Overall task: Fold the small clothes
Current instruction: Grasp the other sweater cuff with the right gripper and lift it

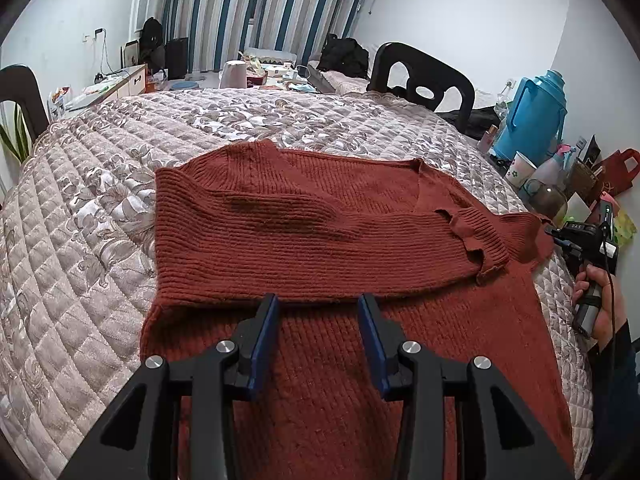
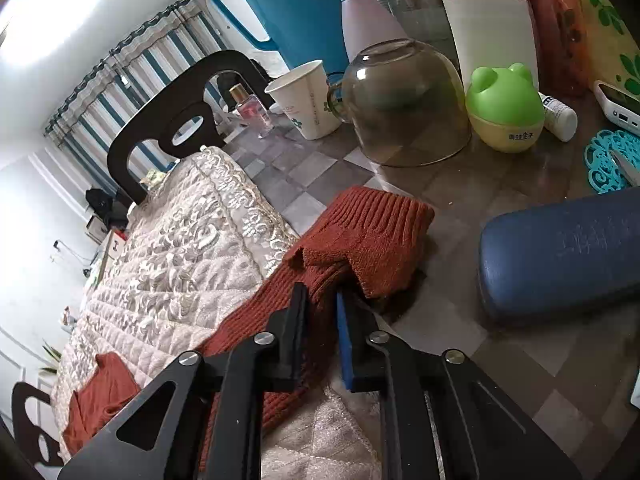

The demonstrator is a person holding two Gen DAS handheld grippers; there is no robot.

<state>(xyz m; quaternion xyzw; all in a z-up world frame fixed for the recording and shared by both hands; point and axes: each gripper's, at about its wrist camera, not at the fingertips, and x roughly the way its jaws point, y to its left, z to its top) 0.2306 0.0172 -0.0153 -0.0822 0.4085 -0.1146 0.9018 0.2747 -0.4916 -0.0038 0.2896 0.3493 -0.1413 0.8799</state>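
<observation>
A rust-red knit sweater [image 1: 304, 236] lies spread on the quilted table cover [image 1: 80, 248], one sleeve folded across its chest. My left gripper [image 1: 318, 308] is open and empty, hovering just above the sweater's lower body. My right gripper [image 2: 322, 296] is shut on the sweater's other sleeve [image 2: 372, 240] near its cuff, at the right edge of the cover over the glass tabletop. In the left wrist view the right gripper [image 1: 560, 240] shows at the far right, held by a hand.
Clutter stands on the tabletop beside the right gripper: an upturned glass bowl [image 2: 404, 108], a paper cup [image 2: 308, 96], a green frog toy [image 2: 504, 108], a blue thermos jug [image 2: 288, 8], a blue case [image 2: 560, 248]. A dark chair [image 1: 420, 76] stands behind the table.
</observation>
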